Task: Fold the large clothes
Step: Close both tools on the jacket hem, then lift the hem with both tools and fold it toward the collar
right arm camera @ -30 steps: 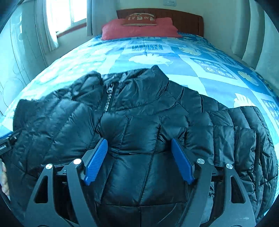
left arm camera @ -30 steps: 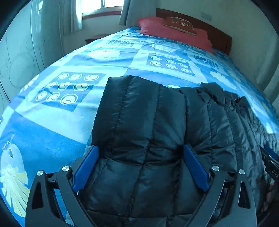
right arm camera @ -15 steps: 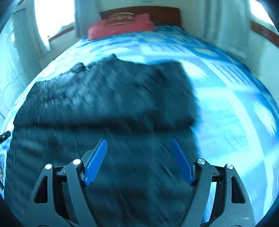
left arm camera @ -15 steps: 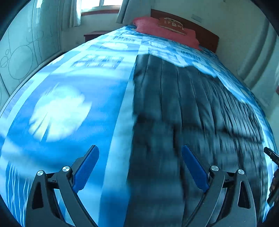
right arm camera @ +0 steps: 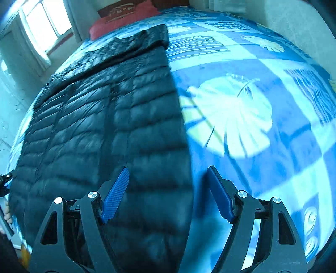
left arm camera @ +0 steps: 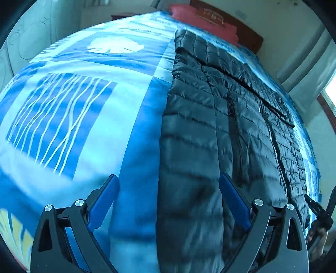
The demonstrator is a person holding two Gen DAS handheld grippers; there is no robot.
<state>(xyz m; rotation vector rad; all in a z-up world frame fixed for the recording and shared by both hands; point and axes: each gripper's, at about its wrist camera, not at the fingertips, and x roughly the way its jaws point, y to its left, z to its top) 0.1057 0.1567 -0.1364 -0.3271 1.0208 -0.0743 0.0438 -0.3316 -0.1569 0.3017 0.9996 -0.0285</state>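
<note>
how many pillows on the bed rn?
2, both at the headboard end: a red pillow lying flat, and a smaller brown cushion resting on top of it. The black puffer jacket lies nearer; more could be hidden beyond the frame.

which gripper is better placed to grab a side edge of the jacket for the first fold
Neither clearly. The left gripper straddles the black puffer jacket's left edge; the right gripper straddles its right edge. Both are open above the blue bedspread.

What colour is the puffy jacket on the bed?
The puffy jacket is black, with quilted stitching. It shows best in the right wrist view.
</note>
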